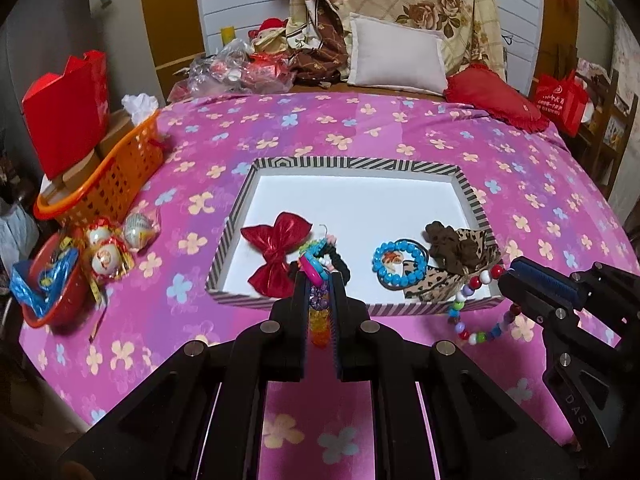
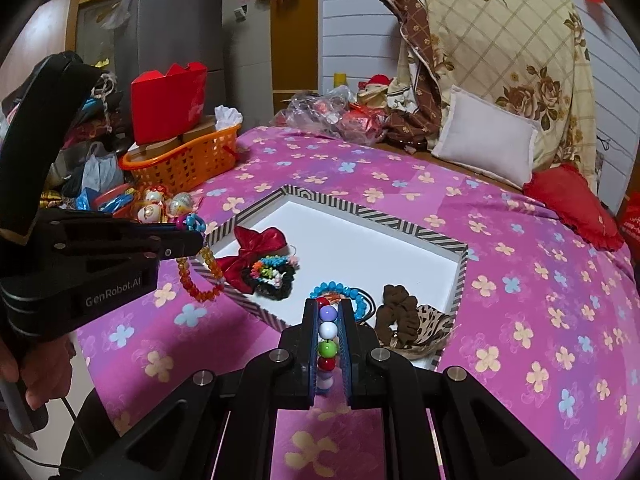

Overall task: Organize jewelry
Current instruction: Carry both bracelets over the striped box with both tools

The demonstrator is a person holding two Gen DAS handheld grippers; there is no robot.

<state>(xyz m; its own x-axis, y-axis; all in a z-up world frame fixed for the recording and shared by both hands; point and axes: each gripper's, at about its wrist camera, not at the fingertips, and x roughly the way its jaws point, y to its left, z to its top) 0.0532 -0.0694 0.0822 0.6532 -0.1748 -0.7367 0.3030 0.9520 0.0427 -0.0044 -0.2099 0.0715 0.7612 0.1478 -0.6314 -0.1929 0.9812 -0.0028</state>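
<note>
My left gripper (image 1: 318, 275) is shut on a pink-and-blue bangle (image 1: 314, 269) and an orange crystal bead bracelet (image 1: 319, 326), which hangs below its tip (image 2: 198, 237) in the right wrist view. My right gripper (image 2: 329, 305) is shut on a bracelet of big coloured beads (image 2: 328, 338), whose loop dangles over the near rim of the tray (image 1: 476, 312). Both grippers hover above the near edge of the striped tray (image 1: 352, 162). On the tray's white floor lie a red bow (image 1: 276, 248), a black flowered scrunchie (image 2: 274, 276), a blue bead bracelet (image 1: 396, 262), a brown scrunchie (image 1: 448, 248) and a leopard scrunchie (image 2: 434, 324).
The tray rests on a pink flowered bedspread (image 1: 400, 128). At the left are an orange basket (image 1: 108, 176), a red bowl (image 1: 52, 292) and wrapped eggs (image 1: 106, 258). Pillows (image 1: 396, 56) and plastic bags (image 1: 240, 68) lie at the head. A hand (image 2: 36, 376) grips the left tool.
</note>
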